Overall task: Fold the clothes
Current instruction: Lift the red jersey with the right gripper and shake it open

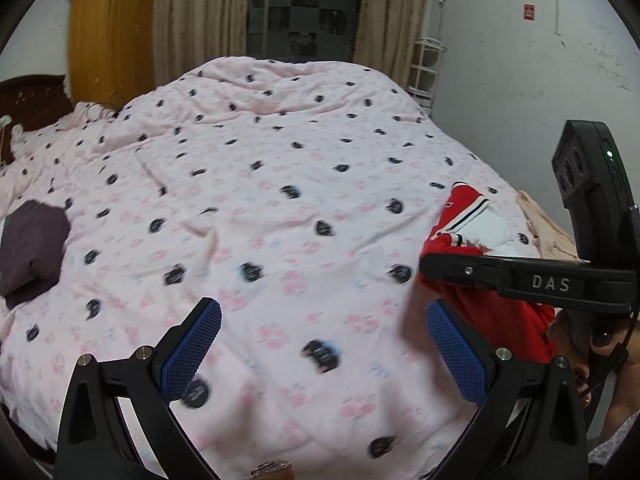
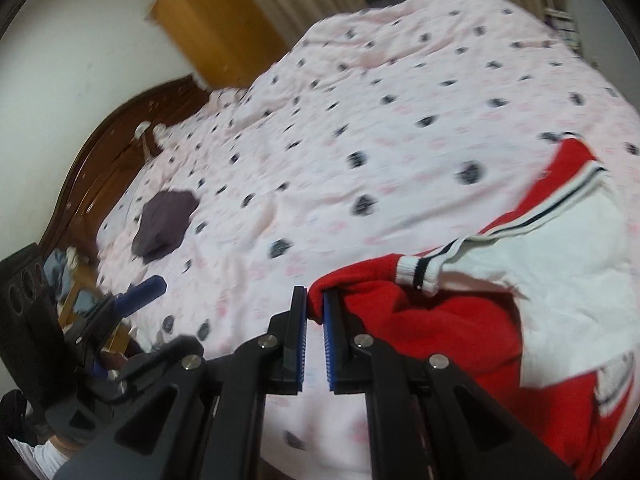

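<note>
Dark purple garment [image 1: 32, 246] bundled at bed's left edge, near headboard. Left gripper [image 1: 324, 344] spread wide, holding nothing, over pink duvet [image 1: 280, 208]. Right gripper [image 2: 314, 312] pinching edge of red-and-white jersey [image 2: 460, 320], crumpled at bed's right side. Risk: thin pinch near fingertips; fabric may slip out if tugged.

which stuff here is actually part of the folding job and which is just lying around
Job: red and white garment, pinched by the right gripper; left gripper, open; dark purple garment, apparently already folded.
Lying about: pink quilt, wooden wardrobe, curtains.
</note>
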A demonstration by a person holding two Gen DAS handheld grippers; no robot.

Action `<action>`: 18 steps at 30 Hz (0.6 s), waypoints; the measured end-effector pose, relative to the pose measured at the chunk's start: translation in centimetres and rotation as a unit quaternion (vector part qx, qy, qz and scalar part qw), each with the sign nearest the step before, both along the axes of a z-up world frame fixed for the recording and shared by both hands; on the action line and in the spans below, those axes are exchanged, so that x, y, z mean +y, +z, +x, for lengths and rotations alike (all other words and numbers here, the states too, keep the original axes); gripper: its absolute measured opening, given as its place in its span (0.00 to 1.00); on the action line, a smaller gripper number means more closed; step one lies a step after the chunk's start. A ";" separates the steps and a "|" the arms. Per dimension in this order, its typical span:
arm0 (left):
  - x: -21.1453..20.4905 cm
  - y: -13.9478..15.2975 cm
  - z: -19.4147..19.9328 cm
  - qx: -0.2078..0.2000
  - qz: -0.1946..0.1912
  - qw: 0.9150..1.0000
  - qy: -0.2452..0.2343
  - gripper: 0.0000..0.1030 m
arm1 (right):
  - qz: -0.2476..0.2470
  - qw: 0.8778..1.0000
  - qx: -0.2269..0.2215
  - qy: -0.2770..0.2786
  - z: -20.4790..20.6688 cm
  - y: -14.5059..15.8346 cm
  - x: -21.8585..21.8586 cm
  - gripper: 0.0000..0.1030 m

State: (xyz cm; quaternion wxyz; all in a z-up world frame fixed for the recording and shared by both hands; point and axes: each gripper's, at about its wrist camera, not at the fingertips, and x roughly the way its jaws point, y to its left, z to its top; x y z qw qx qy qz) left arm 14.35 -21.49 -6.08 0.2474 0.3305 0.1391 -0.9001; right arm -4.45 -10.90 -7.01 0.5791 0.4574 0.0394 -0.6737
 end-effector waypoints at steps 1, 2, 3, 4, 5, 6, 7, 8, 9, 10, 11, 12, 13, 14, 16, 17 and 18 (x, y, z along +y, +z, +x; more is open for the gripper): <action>-0.4 -0.2 1.0 0.000 0.002 1.000 0.006 0.99 | 0.004 1.000 -0.002 0.009 0.7 -0.3 -1.0 0.08; -0.8 -0.4 1.8 0.000 0.003 1.000 0.011 0.99 | 0.007 1.000 -0.004 0.018 1.4 -0.5 -2.0 0.08; -1.2 -0.6 2.6 -0.001 0.003 1.000 0.017 0.99 | 0.011 1.000 -0.006 0.027 2.1 -0.8 -3.0 0.08; -1.6 -0.8 3.4 -0.002 0.003 1.000 0.024 0.99 | 0.014 0.999 -0.008 0.036 2.8 -1.1 -4.0 0.08; -1.8 -0.9 4.0 -0.003 0.003 1.000 0.029 0.99 | 0.018 0.999 -0.010 0.045 3.5 -1.3 -5.0 0.08; -2.1 -1.1 4.6 -0.003 0.003 0.999 0.034 0.99 | 0.020 0.998 -0.013 0.051 4.1 -1.5 -5.8 0.08; -2.4 -1.2 5.2 -0.004 0.003 0.999 0.039 0.99 | 0.023 0.998 -0.017 0.060 4.9 -1.9 -6.9 0.08; -2.7 -1.4 5.9 -0.004 0.003 0.999 0.044 0.99 | 0.026 0.997 -0.020 0.069 5.6 -2.1 -7.6 0.08; -3.1 -1.6 6.6 -0.005 0.005 0.999 0.050 0.99 | 0.030 0.996 -0.023 0.078 6.3 -2.3 -8.3 0.08; -3.4 -1.7 7.1 -0.005 0.006 0.999 0.054 0.99 | 0.033 0.995 -0.024 0.089 7.2 -2.6 -8.9 0.08; -3.6 -1.8 7.7 -0.005 0.008 0.998 0.058 0.99 | 0.036 0.994 -0.026 0.101 8.1 -2.8 -9.5 0.08; -3.8 -2.0 8.2 -0.008 0.008 0.998 0.065 0.99 | 0.039 0.992 -0.028 0.113 9.0 -3.0 -10.1 0.08; -3.9 -2.2 8.8 -0.014 0.006 0.997 0.073 0.99 | 0.043 0.991 -0.030 0.125 10.0 -3.2 -10.6 0.09; -4.1 -2.3 9.3 -0.015 0.007 0.997 0.077 0.99 | 0.045 0.990 -0.034 0.131 10.4 -3.5 -11.1 0.09; -4.4 -2.7 10.1 -0.015 0.012 0.997 0.080 0.99 | 0.055 0.986 -0.047 0.148 11.3 -4.4 -11.8 0.09; -4.5 -2.9 10.3 -0.017 0.012 0.996 0.083 0.99 | 0.059 0.986 -0.049 0.147 11.5 -4.8 -11.9 0.11; -4.6 -3.0 10.6 -0.019 0.012 0.996 0.085 0.99 | 0.061 0.986 -0.052 0.144 11.6 -5.0 -12.0 0.12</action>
